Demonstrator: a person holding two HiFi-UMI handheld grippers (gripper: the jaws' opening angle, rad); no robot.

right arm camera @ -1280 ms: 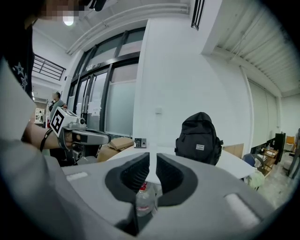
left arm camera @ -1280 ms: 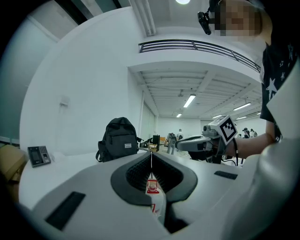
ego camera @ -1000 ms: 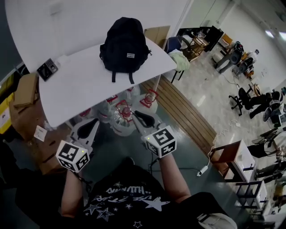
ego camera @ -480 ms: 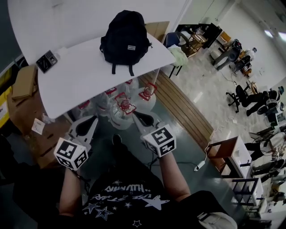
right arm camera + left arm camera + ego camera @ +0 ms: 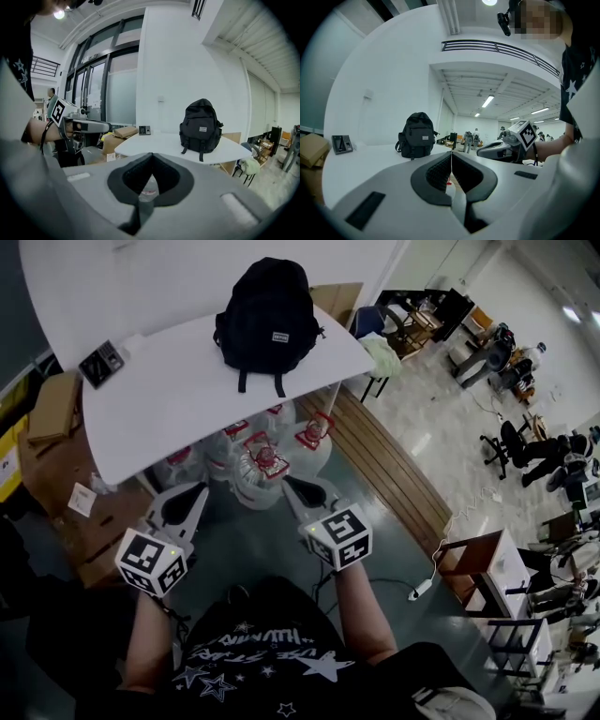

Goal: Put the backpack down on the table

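A black backpack stands upright on the white table, near its far right end, with two straps hanging over the front. It also shows in the left gripper view, backpack, and in the right gripper view, backpack. Both grippers hang well short of the table, in front of the person's chest. My left gripper is shut with nothing in it, its tips meeting. My right gripper is shut and empty too, gripper.
A small dark device lies on the table's left end. Several large water bottles stand under the table. Cardboard boxes sit at the left. A wooden bench, chairs and people fill the room at the right.
Both grippers have sunk a little and drawn slightly back from the table. The backpack stands unmoved on the table.
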